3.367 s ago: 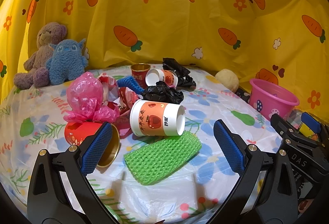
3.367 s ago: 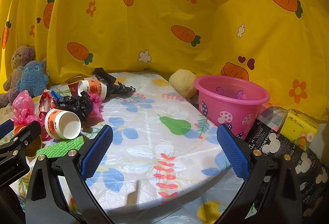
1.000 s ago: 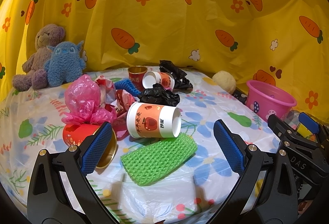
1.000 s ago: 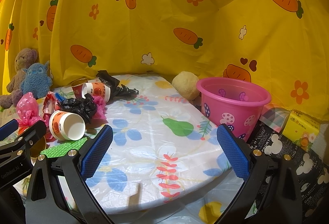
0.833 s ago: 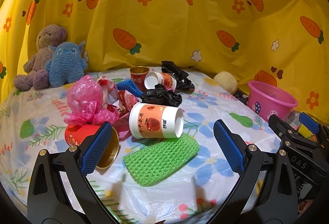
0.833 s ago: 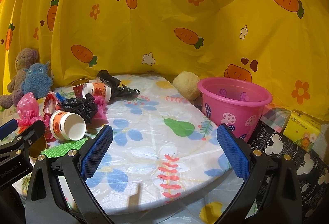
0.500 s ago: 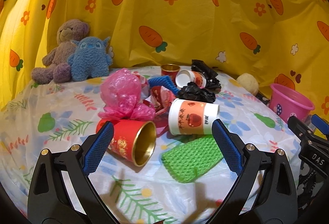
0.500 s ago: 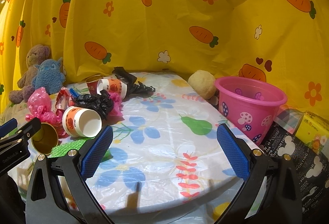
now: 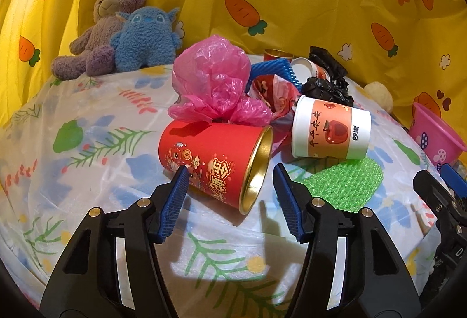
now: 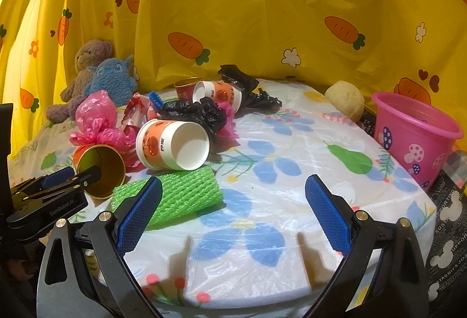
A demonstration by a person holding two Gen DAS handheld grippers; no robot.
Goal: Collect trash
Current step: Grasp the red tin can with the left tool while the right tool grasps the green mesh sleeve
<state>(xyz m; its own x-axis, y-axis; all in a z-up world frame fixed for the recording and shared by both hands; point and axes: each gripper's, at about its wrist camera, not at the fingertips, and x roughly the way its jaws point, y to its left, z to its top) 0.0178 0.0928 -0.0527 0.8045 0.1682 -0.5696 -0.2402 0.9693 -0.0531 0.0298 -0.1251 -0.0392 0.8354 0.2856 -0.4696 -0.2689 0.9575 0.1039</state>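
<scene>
1. Table (image 10: 292, 148): near edge cut off at 6 o'clock.
2. Pink bin (image 10: 414, 140) at 3 o'clock, partly out of frame.
3. Left gripper (image 9: 230, 198): jaws spread, flanking the red cup (image 9: 216, 160), which lies on its side; contact unclear.
4. Right gripper (image 10: 233, 213): jaws spread wide, holding nothing; green foam net (image 10: 181, 192) partly hidden behind one finger.
</scene>
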